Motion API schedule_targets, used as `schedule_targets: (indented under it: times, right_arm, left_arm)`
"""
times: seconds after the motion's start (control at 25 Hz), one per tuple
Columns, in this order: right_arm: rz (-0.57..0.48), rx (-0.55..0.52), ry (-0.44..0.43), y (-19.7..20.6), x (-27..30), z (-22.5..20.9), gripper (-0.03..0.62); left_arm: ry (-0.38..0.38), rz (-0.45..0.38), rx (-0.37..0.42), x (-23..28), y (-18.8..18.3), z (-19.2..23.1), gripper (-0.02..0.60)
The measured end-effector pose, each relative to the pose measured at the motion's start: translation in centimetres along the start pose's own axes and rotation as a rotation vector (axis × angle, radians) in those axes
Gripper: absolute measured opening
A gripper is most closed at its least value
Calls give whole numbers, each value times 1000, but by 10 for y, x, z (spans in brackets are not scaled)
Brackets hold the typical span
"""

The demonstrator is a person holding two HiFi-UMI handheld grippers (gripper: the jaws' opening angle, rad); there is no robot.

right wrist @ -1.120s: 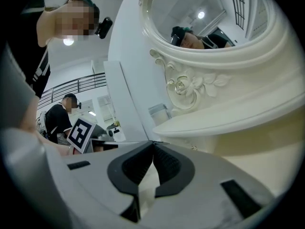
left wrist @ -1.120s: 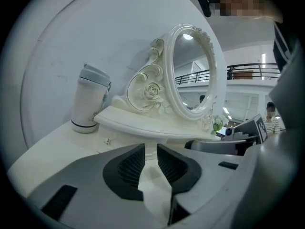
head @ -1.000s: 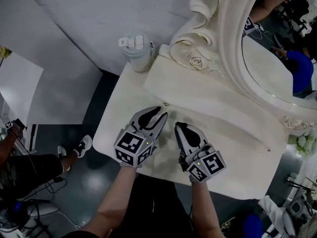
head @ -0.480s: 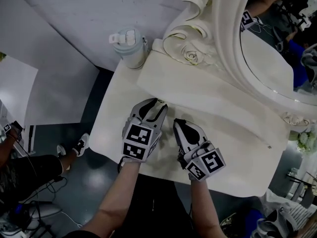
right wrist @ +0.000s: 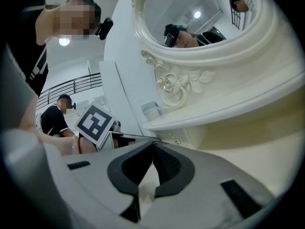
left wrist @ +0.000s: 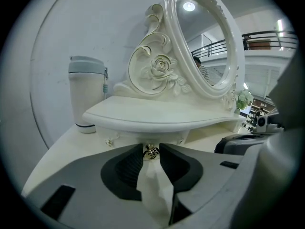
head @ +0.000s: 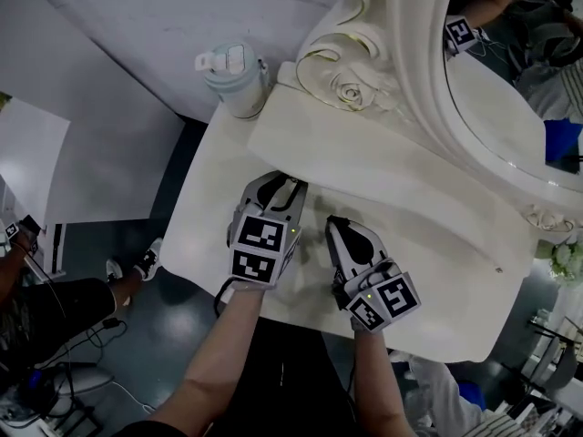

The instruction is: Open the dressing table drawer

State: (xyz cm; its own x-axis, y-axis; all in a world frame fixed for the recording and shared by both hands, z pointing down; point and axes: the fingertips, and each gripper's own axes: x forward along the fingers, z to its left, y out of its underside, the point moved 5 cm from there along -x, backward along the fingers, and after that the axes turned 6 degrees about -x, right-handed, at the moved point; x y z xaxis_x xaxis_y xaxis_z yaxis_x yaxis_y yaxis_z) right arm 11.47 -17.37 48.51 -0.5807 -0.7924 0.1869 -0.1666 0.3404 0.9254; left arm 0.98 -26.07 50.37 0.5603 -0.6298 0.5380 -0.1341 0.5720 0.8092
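Two hand-held grippers over the counter (head: pixel 205 239). Left hand-held gripper (head: pixel 291 188) has its jaws closing round the small brass knob (left wrist: pixel 151 151) of the drawer (left wrist: pixel 133 138). Knob sits right btwn the tips w/ pads just at its sides; can't say they press on it yet. Right hand-held gripper (head: pixel 333 222) is just beside the left one, jaws together, nothing in them. Drawer is the shallow one under the raised shelf (left wrist: pixel 157 116), front flush, i.e. not yet out.

Handling, my guess: small wooden drawer, light, stiff, prob. slides w/ some friction. Knob is tiny, smooth metal, so slippery. Pinch it square at mid-pad, behind its widest part, then pull straight back along the counter, no twist. A skewed pull could jam the drawer or slip off the knob. Cup (left wrist: pixel 86 97) by the shelf's left end and mirror (left wrist: pixel 205 37) are well clear of the pull
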Motion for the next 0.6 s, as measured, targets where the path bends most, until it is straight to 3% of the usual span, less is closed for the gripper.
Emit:
schedule_targets:
  times: [0.6]
  right_arm:
    - [-8, 2, -16, 0, -12, 4, 5]
  left_arm:
    - [9, 61, 28, -6, 6, -5, 101]
